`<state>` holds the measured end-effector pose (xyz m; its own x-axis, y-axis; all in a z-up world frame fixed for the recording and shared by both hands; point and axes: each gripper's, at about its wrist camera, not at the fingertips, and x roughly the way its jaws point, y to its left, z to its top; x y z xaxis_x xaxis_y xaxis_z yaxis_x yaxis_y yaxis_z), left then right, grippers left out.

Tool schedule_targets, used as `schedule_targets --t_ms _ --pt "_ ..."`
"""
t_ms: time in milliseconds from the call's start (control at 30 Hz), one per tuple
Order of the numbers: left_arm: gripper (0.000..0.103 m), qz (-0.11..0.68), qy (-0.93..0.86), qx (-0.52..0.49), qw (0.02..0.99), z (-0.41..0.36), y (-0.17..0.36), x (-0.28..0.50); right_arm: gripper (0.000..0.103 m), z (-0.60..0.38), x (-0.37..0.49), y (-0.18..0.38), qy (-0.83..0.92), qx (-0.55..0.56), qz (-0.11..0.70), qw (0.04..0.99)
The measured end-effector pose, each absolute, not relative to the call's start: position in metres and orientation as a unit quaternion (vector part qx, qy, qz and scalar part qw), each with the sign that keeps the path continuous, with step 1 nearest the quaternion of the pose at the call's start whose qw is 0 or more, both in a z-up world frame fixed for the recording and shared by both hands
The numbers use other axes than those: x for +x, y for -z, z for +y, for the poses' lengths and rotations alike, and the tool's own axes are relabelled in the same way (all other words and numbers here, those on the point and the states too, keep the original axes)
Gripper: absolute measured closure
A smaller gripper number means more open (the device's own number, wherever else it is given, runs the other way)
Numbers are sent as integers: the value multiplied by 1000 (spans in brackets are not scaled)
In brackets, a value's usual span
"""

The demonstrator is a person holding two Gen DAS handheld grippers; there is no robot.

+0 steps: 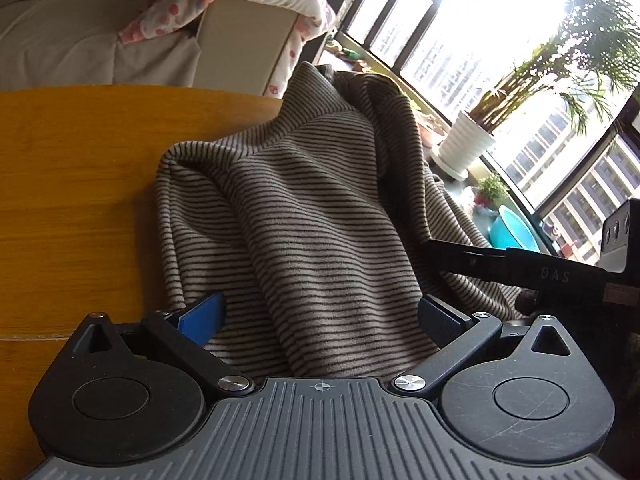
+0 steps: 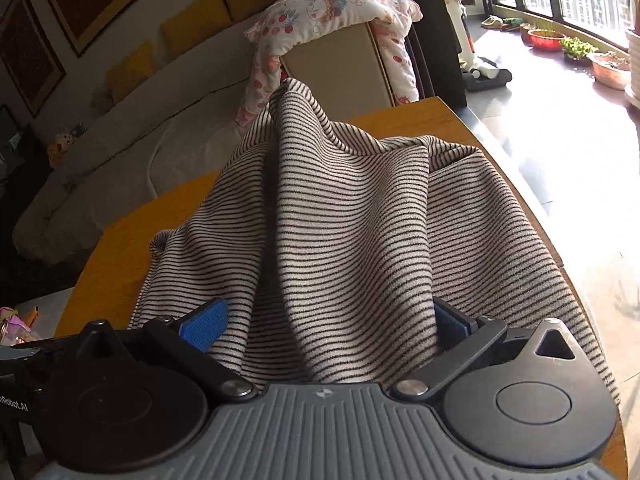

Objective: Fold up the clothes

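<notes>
A: We start with the biggest thing, the table (image 2: 112, 264). It is orange-brown wood with a curved edge, and our garment (image 2: 360, 216) lies heaped across it.

B: We see the garment (image 1: 312, 216) as soft knit cloth, pale beige with thin dark stripes running crosswise. It is bunched into deep folds, and a peak of it rises at the far side. In the right wrist view one edge drapes over the table's window side.

A: Beyond the table we see a pale sofa (image 2: 132, 120) with a flower-print quilt (image 2: 332, 12) thrown over a box-like back.

B: Now containers. By the window we see a white ribbed pot (image 1: 464, 140) with a palm-like plant in it. Below it sits a teal basin (image 1: 516, 232); we cannot tell what it holds. In the right wrist view a red tub (image 2: 546, 38) and a pinkish one (image 2: 610, 66) hold small green plants.

A: Our left gripper (image 1: 320, 320) has its blue pads (image 1: 204, 316) spread wide, with a fold of cloth lying between them. We cannot tell if either pad touches it.

B: Our right gripper (image 2: 326, 324) looks the same: fingers (image 2: 206, 322) apart, striped cloth filling the gap and spilling over the right one. Its black body also shows at the right of the left wrist view, low against the cloth.
</notes>
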<state>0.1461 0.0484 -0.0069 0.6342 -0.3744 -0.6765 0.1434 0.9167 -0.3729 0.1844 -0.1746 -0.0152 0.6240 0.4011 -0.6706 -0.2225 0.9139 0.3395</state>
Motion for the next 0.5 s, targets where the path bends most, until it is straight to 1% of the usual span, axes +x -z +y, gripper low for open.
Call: schedule_targets --t_ms 100,233,500 --pt "0 403 146 -126 895 45 8 138 0 -173 176 17 -179 104 399 893" --pt "0 407 154 -142 889 51 9 121 0 -178 154 17 -202 107 401 887" --pt "0 439 221 -159 856 58 7 46 0 -195 76 12 -253 122 415 865"
